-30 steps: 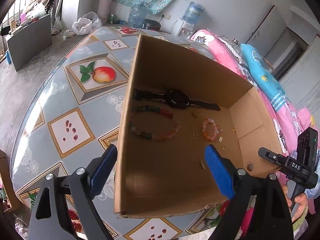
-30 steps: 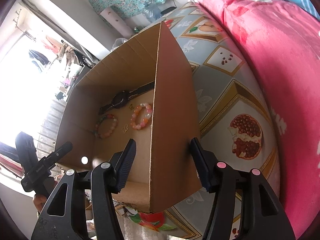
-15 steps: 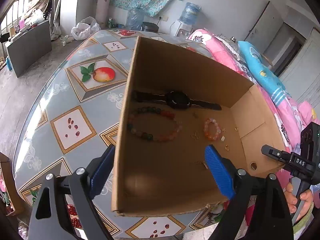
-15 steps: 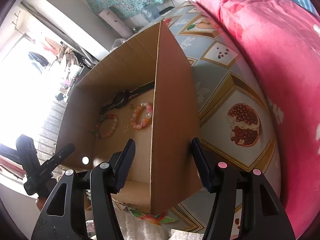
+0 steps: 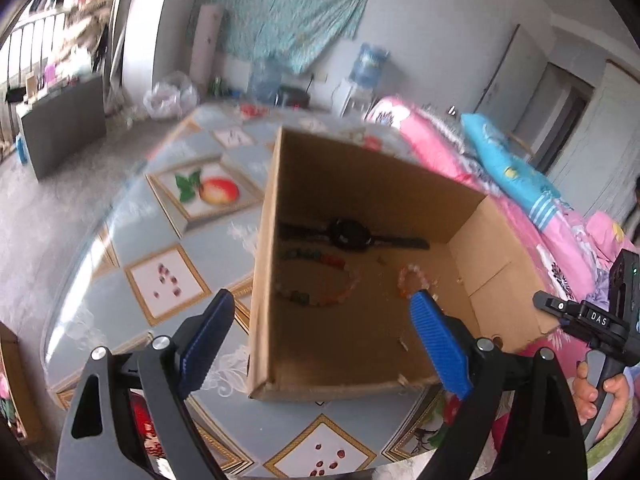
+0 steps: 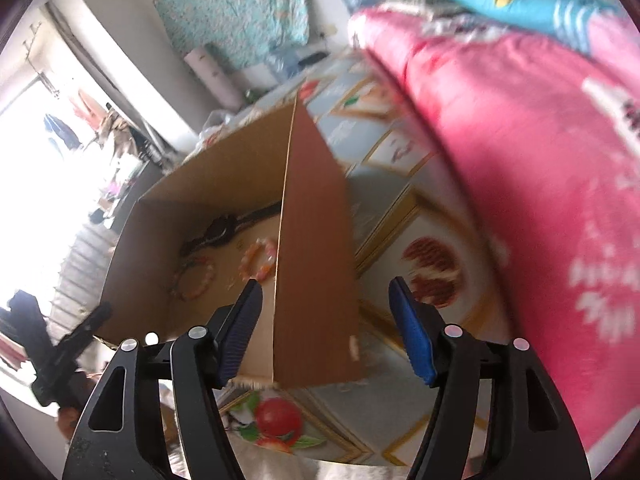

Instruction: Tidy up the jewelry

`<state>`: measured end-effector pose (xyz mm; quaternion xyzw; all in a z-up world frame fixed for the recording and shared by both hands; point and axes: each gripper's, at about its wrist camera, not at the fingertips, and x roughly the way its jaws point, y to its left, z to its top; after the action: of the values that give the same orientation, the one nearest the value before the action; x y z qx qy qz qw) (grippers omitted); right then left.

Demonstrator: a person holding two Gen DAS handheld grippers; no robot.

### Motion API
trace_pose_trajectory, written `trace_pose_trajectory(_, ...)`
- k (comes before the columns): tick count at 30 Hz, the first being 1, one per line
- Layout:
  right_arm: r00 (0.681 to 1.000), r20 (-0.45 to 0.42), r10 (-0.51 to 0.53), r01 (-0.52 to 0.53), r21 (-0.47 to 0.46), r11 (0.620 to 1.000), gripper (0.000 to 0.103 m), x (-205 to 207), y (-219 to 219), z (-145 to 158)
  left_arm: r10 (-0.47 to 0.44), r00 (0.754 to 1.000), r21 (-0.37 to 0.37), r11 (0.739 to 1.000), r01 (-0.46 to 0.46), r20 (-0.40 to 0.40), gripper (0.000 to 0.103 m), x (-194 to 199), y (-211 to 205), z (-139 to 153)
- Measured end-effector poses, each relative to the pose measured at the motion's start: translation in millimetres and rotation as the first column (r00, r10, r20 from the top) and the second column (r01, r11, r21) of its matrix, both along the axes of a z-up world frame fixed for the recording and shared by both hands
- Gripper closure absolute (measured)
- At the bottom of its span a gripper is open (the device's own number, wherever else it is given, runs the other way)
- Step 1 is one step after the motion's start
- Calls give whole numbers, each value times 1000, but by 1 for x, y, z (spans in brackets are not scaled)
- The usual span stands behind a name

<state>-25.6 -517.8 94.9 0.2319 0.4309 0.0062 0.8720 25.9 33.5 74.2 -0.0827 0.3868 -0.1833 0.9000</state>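
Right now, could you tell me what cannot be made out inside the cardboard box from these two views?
- Left wrist view: the small trinkets on the box floor are too small and blurred to identify.
- Left wrist view: the open left gripper has one finger covering part of the floor beside the orange bracelet.
- Right wrist view: the box's near wall hides the floor behind it and cuts off that bracelet; the watch is blurred.

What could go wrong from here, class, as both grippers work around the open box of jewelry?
1. The right gripper straddles the box wall with jaws open; closing or pushing there could tip or drag the box.
2. The bracelets and watch lie loose, so a jolt may scatter them.
3. Both views are blurred, so a reach for the small pieces may miss.
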Motion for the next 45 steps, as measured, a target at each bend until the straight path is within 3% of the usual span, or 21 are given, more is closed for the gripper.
trace_pose_trajectory(5,993,113,46,-27,-170,985,26,-33,19,34,-39,997,37,999,37,62,12,-29,-4,16)
trace_pose_trajectory(12,980,155,127,-75,-305,950,9,-55,45,51,-85,986,78,994,74,147,6,-63,-16,25)
trace_pose_trajectory(17,974,152,165,-110,-318,942,8,-59,55,48,-98,988,80,993,89,119,6,-67,-23,17)
trace_pose_trajectory(21,979,150,136,-79,-335,939,8,-63,56,48,-72,992,108,992,61,101,6,-70,-26,10)
trace_pose_trajectory(27,970,198,143,-47,-424,904,8,-79,65,56,10,986,151,988,-35,165,6,-78,-28,16)
trace_pose_trajectory(30,965,212,152,-50,-421,906,8,-84,66,54,28,983,178,982,-61,182,6,-80,-31,17)
trace_pose_trajectory(32,968,204,149,-58,-393,918,8,-85,67,47,26,987,213,975,-60,160,6,-78,-37,13)
trace_pose_trajectory(36,988,26,154,-134,-371,919,8,-62,76,10,0,1000,202,979,-4,23,6,-68,-50,-9)
trace_pose_trajectory(39,988,-78,134,-152,-314,937,8,-47,77,-13,30,997,209,978,-13,-76,6,-59,-59,-29)
trace_pose_trajectory(45,992,-88,93,-113,-256,960,8,-32,75,-16,87,990,291,955,-52,-110,6,-57,-68,-44)
